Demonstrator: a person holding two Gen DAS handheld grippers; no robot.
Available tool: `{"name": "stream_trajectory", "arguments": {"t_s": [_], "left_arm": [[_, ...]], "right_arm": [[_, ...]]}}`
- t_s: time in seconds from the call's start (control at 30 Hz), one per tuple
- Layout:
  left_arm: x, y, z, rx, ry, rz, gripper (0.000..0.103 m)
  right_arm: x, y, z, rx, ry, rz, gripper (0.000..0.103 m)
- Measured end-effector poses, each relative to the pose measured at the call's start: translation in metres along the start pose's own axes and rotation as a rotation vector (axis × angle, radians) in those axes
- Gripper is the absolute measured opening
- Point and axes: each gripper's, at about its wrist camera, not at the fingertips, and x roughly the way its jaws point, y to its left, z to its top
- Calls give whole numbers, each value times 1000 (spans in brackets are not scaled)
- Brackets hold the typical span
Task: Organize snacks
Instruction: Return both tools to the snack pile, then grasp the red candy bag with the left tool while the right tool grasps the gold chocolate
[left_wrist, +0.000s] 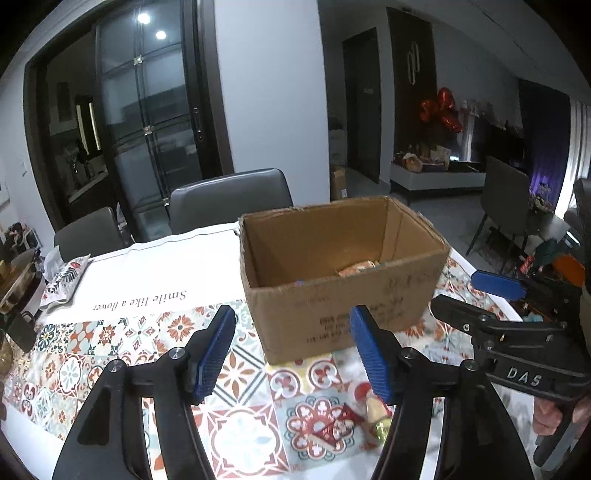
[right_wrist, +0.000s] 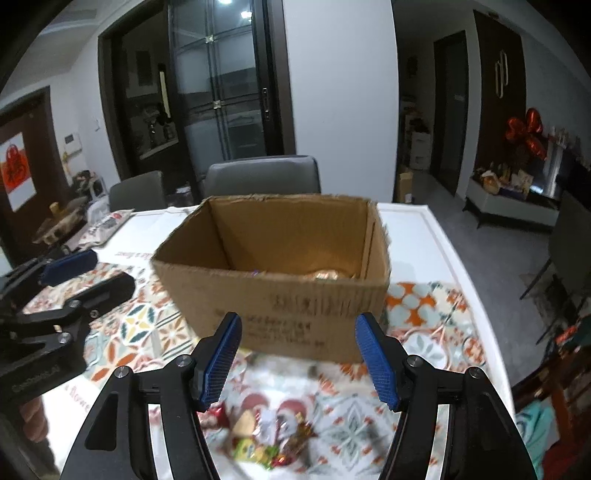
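An open cardboard box (left_wrist: 343, 295) stands on the patterned tablecloth (left_wrist: 122, 343), with a few wrapped snacks (left_wrist: 356, 267) on its floor. It also shows in the right wrist view (right_wrist: 273, 295). Loose wrapped snacks (right_wrist: 264, 432) lie in a pile on the cloth in front of the box; some show in the left wrist view (left_wrist: 347, 424). My left gripper (left_wrist: 295, 350) is open and empty, just short of the box. My right gripper (right_wrist: 299, 358) is open and empty above the snack pile. It shows at the right of the left wrist view (left_wrist: 480, 302).
A packet (left_wrist: 64, 280) lies at the table's far left beside dark objects (left_wrist: 18, 280). Two grey chairs (left_wrist: 229, 201) stand behind the table. The table's right edge (right_wrist: 476, 295) drops to the floor. More clutter (right_wrist: 565, 339) sits low right.
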Motion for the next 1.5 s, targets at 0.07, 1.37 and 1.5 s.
{"name": "stream_trajectory", "arguments": {"t_s": [0.07,1.37,1.5], "left_arm": [[-5,-4,-7,8,-5,-2,64],[50,-22,-107,-60,253,-155,59],[61,-24,-111,-56,279,-159,58]], "right_arm": [[-2,-1,-8,21,13,30,65],[39,-4,-108,81,244,41,49],[49,-8,-112,95,269,36,44]]}}
